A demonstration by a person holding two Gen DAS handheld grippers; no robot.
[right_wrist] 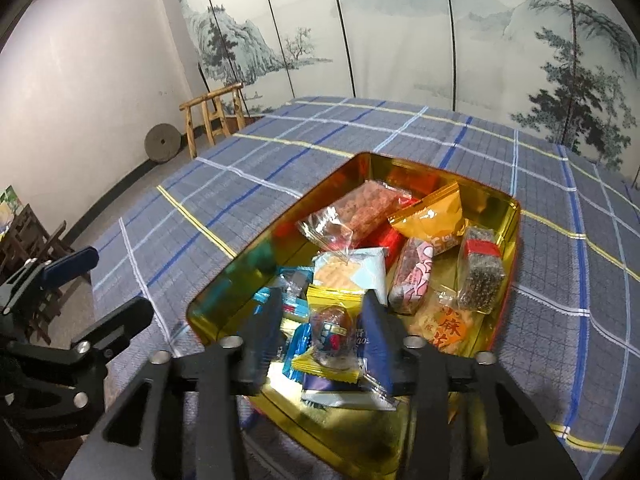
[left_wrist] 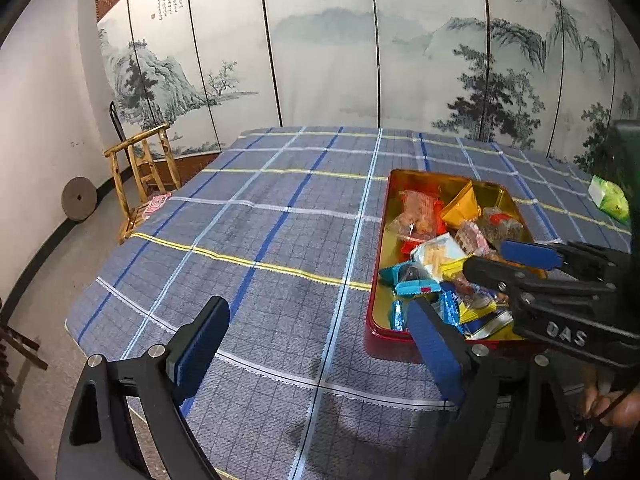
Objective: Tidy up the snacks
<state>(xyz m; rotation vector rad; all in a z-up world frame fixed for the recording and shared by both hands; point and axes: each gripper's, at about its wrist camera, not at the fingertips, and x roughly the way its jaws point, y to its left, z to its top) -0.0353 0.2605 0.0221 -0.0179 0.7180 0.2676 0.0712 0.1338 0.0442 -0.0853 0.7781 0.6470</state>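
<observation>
The snacks (right_wrist: 372, 264) are piled in a gold-lined tin (right_wrist: 514, 216), which is set on the checked surface (right_wrist: 280, 152) so that loose packets are kept together. A yellow-edged packet (right_wrist: 330, 334) lies directly between the fingers of the right claw (right_wrist: 320, 344), at the near end of the tin. The jaws are seen partly open, and no pad can be seen pressing on the packet, so it is judged to be lying free on the pile, not gripped. Beyond the claw, an orange bag (right_wrist: 430, 216) and a dark bar (right_wrist: 480, 276) are stacked toward the tin's far wall.

The left claw (left_wrist: 316, 344) is held wide open and empty over bare cloth, with the tin just to its right; it is probably parked there to stay clear. A green packet (left_wrist: 610, 196) is left on the cloth past the tin.

Plenty of open cloth is offered left of the tin. The tin's raised rim must be cleared on any lift, and the two claws are close together.
</observation>
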